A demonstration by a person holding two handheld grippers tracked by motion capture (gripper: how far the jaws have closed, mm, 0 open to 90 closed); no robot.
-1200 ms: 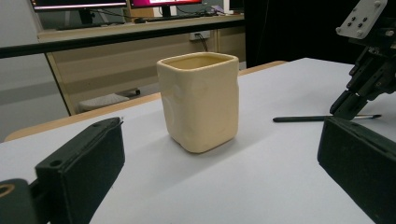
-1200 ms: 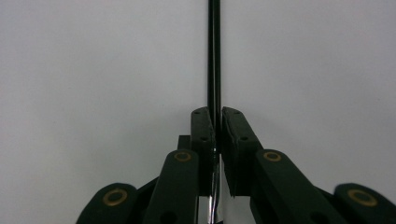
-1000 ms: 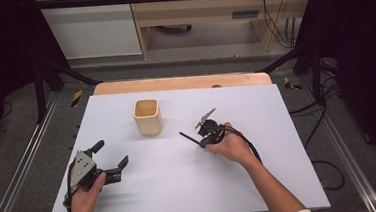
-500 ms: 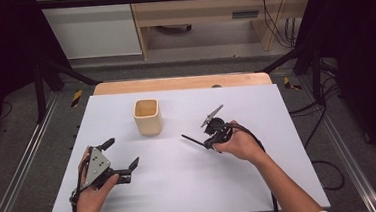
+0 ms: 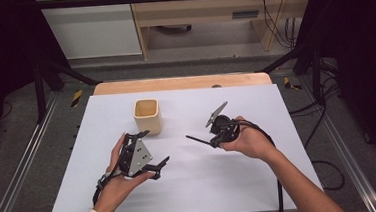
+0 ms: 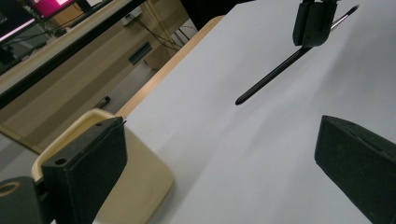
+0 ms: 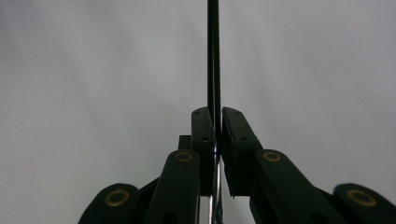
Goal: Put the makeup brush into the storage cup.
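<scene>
High view: the right hand-held gripper (image 5: 213,132), centre-right, clamps a thin, glossy black rod (image 5: 198,139). The left hand-held gripper (image 5: 151,151), lower left, gapes empty beside a squarish cream cup (image 5: 147,116) on the matte white counter (image 5: 276,105), above grey flooring.

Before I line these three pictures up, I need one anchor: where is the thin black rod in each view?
High view: the black rod lies right of centre, clamped in the right gripper, pointing left.
Left gripper view: upper right, slanting down-left from that gripper.
Right gripper view: centre, running straight up from between the closed jaws.
Shared landmark: the white table top.
</scene>
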